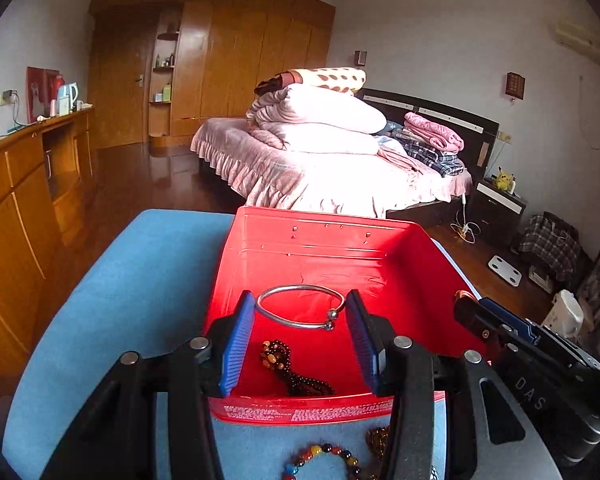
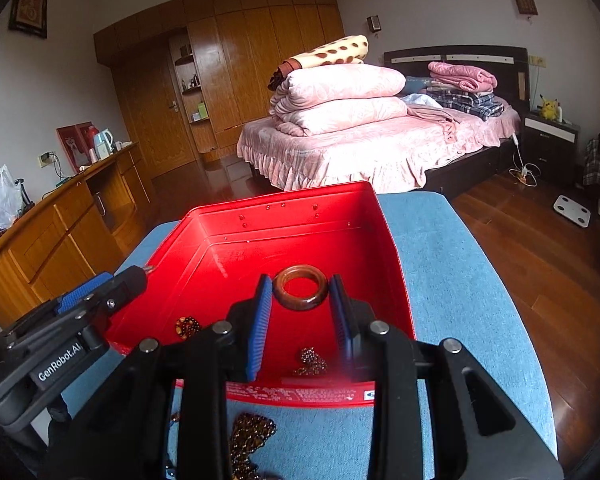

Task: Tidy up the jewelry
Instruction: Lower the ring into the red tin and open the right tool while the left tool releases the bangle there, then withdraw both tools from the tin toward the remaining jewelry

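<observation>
A red tin box [image 1: 332,248] [image 2: 220,248] stands open on a blue cloth. My left gripper [image 1: 300,312] holds a silver bangle [image 1: 300,312] between its blue pads over the box. My right gripper [image 2: 300,288] holds a brown ring-shaped bangle [image 2: 300,289] between its pads over the box. A dark beaded bracelet [image 1: 288,368] [image 2: 188,327] lies on the box floor, and another dark bead cluster [image 2: 312,360] lies near the front wall. A multicoloured bead bracelet [image 1: 324,460] and brown bead strings [image 2: 252,436] lie on the cloth in front of the box.
The blue-covered table [image 2: 460,280] drops to a wooden floor [image 2: 540,240] on the right. A bed [image 2: 380,144] with folded quilts stands behind. A wooden cabinet [image 1: 20,200] runs along the left wall. Each gripper shows beside the box in the other's view.
</observation>
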`<state>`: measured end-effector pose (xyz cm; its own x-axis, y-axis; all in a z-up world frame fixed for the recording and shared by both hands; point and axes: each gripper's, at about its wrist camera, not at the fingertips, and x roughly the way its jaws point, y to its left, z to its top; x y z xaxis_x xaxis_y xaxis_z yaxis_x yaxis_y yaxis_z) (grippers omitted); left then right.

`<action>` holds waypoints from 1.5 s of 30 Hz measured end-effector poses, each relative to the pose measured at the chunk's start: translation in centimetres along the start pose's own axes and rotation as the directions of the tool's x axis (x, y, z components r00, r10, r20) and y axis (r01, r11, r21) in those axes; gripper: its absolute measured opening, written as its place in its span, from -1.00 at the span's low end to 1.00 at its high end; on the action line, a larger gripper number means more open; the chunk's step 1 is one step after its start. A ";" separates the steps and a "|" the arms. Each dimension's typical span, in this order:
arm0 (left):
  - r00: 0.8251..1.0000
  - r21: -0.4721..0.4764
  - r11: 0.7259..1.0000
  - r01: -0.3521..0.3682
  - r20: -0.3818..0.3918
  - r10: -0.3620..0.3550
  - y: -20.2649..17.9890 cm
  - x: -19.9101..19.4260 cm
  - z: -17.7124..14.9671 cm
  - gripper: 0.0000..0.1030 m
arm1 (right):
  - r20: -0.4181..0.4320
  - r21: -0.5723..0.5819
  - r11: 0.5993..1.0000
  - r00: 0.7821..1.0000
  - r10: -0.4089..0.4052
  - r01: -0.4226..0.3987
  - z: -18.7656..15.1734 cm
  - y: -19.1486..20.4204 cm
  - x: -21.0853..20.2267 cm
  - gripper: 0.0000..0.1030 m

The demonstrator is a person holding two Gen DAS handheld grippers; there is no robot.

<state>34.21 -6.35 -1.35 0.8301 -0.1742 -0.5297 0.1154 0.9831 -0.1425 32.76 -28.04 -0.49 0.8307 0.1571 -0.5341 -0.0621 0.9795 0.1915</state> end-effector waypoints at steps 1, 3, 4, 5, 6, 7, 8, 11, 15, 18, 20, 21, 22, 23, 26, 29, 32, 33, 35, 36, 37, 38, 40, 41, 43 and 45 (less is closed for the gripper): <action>1.000 0.000 1.000 -0.002 -0.007 0.002 -0.1 0.4 -0.1 -0.10 | -0.005 0.002 1.000 1.000 -0.003 0.003 0.0 -0.1 0.4 -0.45; 1.000 0.005 1.000 -0.001 -0.019 0.001 -0.2 0.9 -0.3 -0.09 | -0.015 0.004 1.000 1.000 -0.012 0.012 0.0 -0.2 1.0 -0.45; 1.000 0.009 1.000 0.001 -0.027 -0.001 -0.2 1.1 -0.4 -0.09 | -0.022 0.006 1.000 1.000 -0.015 0.015 -0.1 -0.2 1.2 -0.43; 0.999 0.010 1.000 0.003 -0.035 -0.002 -0.3 1.3 -0.5 -0.09 | -0.030 0.009 1.000 0.999 -0.024 0.025 -0.1 -0.3 1.5 -0.40; 0.999 0.008 1.000 0.004 -0.036 -0.004 -0.2 1.2 -0.5 -0.08 | -0.037 0.009 0.999 0.999 -0.035 0.036 -0.3 -0.3 1.6 -0.33; 0.999 0.009 1.000 0.003 -0.033 -0.003 -0.2 1.1 -0.6 -0.08 | -0.037 0.009 0.999 0.998 -0.041 0.041 -0.4 -0.3 1.7 -0.19; 1.000 0.014 1.000 0.002 -0.029 -0.002 -0.2 0.9 -0.6 -0.08 | -0.034 0.008 0.999 0.998 -0.048 0.048 -0.5 -0.2 1.6 -0.19; 1.000 0.025 1.000 -0.002 -0.016 0.003 -0.2 0.2 -0.5 -0.05 | -0.024 0.003 0.999 0.998 -0.051 0.051 -0.7 -0.2 1.2 -0.19; 1.000 0.036 0.999 -0.013 -0.003 0.014 0.1 -0.7 -0.6 -0.05 | -0.009 -0.001 0.999 0.999 -0.044 0.044 -0.8 0.0 0.3 -0.19; 1.000 0.041 0.999 -0.020 0.006 0.020 0.3 -1.3 -0.5 -0.05 | 0.002 -0.021 0.999 0.999 -0.047 0.047 -0.9 0.6 -0.3 -0.19; 1.000 0.041 0.999 -0.025 0.013 0.025 0.4 -1.8 -0.4 -0.05 | 0.006 -0.029 0.999 0.999 -0.046 0.046 -1.1 0.8 -0.7 -0.19; 1.000 0.041 0.999 -0.028 0.016 0.027 0.5 -2.0 -0.5 -0.04 | 0.008 -0.033 0.998 0.999 -0.045 0.045 -1.2 1.0 -1.0 -0.19; 0.999 0.042 0.999 -0.029 0.020 0.028 0.6 -2.3 -0.5 -0.04 | 0.012 -0.036 0.998 0.999 -0.045 0.046 -1.4 1.1 -1.3 -0.20; 0.999 0.043 0.999 -0.031 0.025 0.030 0.6 -2.5 -0.6 -0.05 | 0.016 -0.037 0.998 0.999 -0.047 0.048 -1.4 1.1 -1.5 -0.20; 0.999 0.054 0.998 -0.043 0.034 0.041 0.7 -3.3 -1.2 -0.04 | 0.026 -0.048 0.998 0.999 -0.047 0.049 -1.9 1.2 -2.6 -0.20; 0.998 0.068 0.996 -0.049 0.030 0.047 1.0 -4.0 -2.1 -0.04 | 0.035 -0.064 0.996 0.998 -0.052 0.054 -2.5 1.3 -3.7 -0.20; 0.997 0.070 0.995 -0.075 0.040 0.072 1.3 -4.9 -3.1 -0.04 | 0.044 -0.067 0.996 0.998 -0.048 0.051 -3.6 1.5 -4.7 -0.22; 0.996 0.069 0.995 -0.077 0.042 0.074 1.4 -5.2 -3.4 -0.04 | 0.046 -0.074 0.996 0.998 -0.047 0.050 -4.0 1.7 -5.0 -0.23; 0.996 0.075 0.994 -0.079 0.045 0.076 1.3 -5.7 -4.1 -0.04 | 0.049 -0.079 0.996 0.998 -0.044 0.047 -4.8 1.9 -5.7 -0.23; 0.996 0.082 0.993 -0.081 0.048 0.078 1.2 -6.1 -4.4 -0.04 | 0.051 -0.077 0.996 0.998 -0.036 0.040 -5.1 2.0 -6.1 -0.23; 0.996 0.090 0.993 -0.082 0.049 0.078 1.1 -6.4 -4.8 -0.04 | 0.051 -0.073 0.997 0.998 -0.029 0.032 -5.5 2.1 -6.5 -0.23; 0.996 0.092 0.992 -0.081 0.049 0.077 1.0 -6.8 -5.2 -0.04 | 0.051 -0.069 0.997 0.998 -0.021 0.024 -5.8 2.1 -7.0 -0.23; 0.997 0.091 0.993 -0.073 0.043 0.069 1.0 -7.5 -6.0 -0.04 | 0.048 -0.067 0.998 0.999 -0.007 0.011 -6.8 2.2 -7.9 -0.23; 0.997 0.090 0.993 -0.075 0.043 0.071 1.1 -7.9 -6.5 -0.04 | 0.046 -0.064 0.998 0.999 -0.003 0.006 -7.3 2.3 -8.3 -0.23; 0.996 0.085 0.993 -0.084 0.045 0.080 1.2 -8.6 -7.5 -0.04 | 0.040 -0.059 0.998 0.999 0.003 0.000 -8.4 2.7 -9.1 -0.23; 0.996 0.078 0.994 -0.079 0.036 0.077 1.4 -9.2 -8.5 -0.04 | 0.032 -0.062 0.998 0.999 0.003 -0.001 -9.6 3.0 -9.7 -0.23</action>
<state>22.04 -3.89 -3.80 0.8554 -0.0960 -0.5090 0.0913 0.9952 -0.0342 19.17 -25.46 -2.66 0.8479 0.1560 -0.5066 -0.0975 0.9853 0.1403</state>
